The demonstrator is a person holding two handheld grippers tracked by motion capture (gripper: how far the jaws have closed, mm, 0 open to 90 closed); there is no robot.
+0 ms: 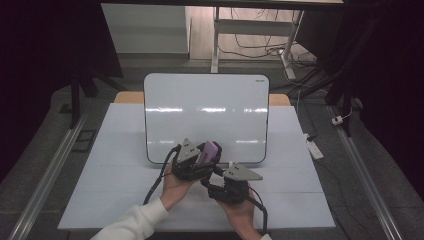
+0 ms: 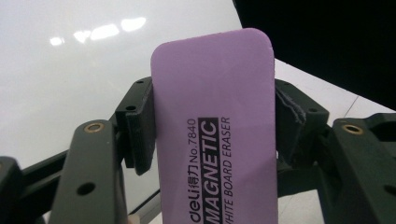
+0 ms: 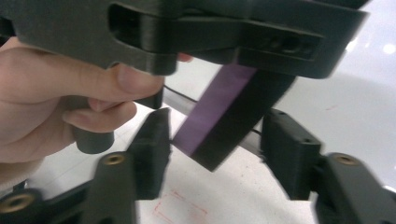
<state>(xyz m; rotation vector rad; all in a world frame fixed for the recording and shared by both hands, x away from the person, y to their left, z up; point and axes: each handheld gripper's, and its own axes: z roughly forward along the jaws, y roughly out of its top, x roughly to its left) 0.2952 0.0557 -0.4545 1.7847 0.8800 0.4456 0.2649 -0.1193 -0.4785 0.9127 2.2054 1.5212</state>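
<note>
A purple eraser [image 2: 215, 116] printed "MAGNETIC WHITE BOARD ERASER" stands upright with my left gripper [image 2: 215, 128] shut on its two side edges. In the high view the eraser [image 1: 211, 148] sticks up from the left gripper [image 1: 206, 157] at the near edge of a whiteboard [image 1: 206, 110]. My right gripper [image 3: 215, 156] reaches under it from the right. The eraser's lower end [image 3: 219, 116], purple with a black felt side, hangs between the right jaws. A gap shows at the right pad [image 3: 287, 154]; the left pad [image 3: 154, 149] is almost at the purple corner.
The whiteboard lies flat on a white table [image 1: 125, 190] and shows faint red marks [image 3: 180, 210]. A person's hand [image 3: 56, 93] holds the left gripper's body [image 3: 210, 32] close above my right jaws. Dark floor, desk legs and cables lie beyond the table's far edge.
</note>
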